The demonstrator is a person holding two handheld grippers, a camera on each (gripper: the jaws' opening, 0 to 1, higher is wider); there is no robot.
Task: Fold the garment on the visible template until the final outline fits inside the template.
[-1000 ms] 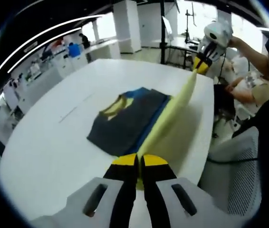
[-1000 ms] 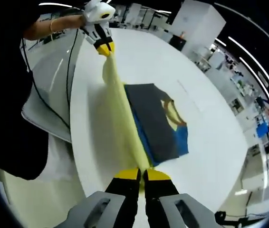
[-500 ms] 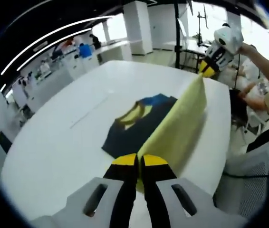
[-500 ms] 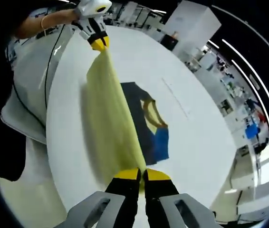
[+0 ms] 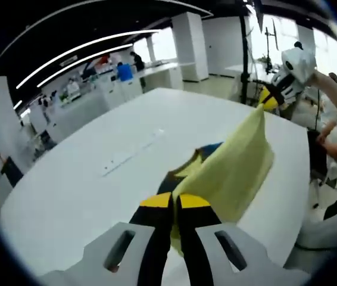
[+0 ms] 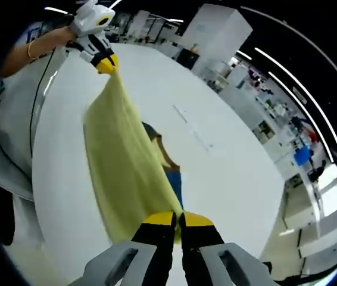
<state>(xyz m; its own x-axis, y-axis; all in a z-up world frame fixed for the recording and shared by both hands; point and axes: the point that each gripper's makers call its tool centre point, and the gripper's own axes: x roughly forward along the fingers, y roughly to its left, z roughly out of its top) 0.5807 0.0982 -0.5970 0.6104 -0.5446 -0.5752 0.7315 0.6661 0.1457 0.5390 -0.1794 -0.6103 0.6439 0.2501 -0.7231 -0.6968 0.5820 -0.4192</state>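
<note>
So the big white table (image 5: pixel 85 196) is the anchor here. In the left gripper view, a pale strip (image 5: pixel 130 156) lies flat on the table, off to the far side of the garment from the person. The left gripper (image 5: pixel 175 202) has its yellow-tipped jaws pinched tight on one corner of the yellow panel of the garment (image 5: pixel 234 173), which hangs lifted off the table and stretches up to the right gripper (image 5: pixel 271 100) at the other corner, held in a hand (image 5: pixel 323 80). Under the raised yellow cloth, bits of the garment's dark body, yellow collar and a blue patch peek out, lying flat on the table near its middle.

In the right gripper view, the left gripper (image 6: pixel 104 63) sits up above the table's near edge, clamped on its corner, with an arm (image 6: pixel 34 50) behind it. From there the yellow panel (image 6: pixel 121 173) drapes down to the right gripper (image 6: pixel 176 220), jaws closed on the cloth. Just beside the panel, dark fabric, collar and blue piece (image 6: pixel 175 186) rest on the table (image 6: pixel 228 161).
</note>
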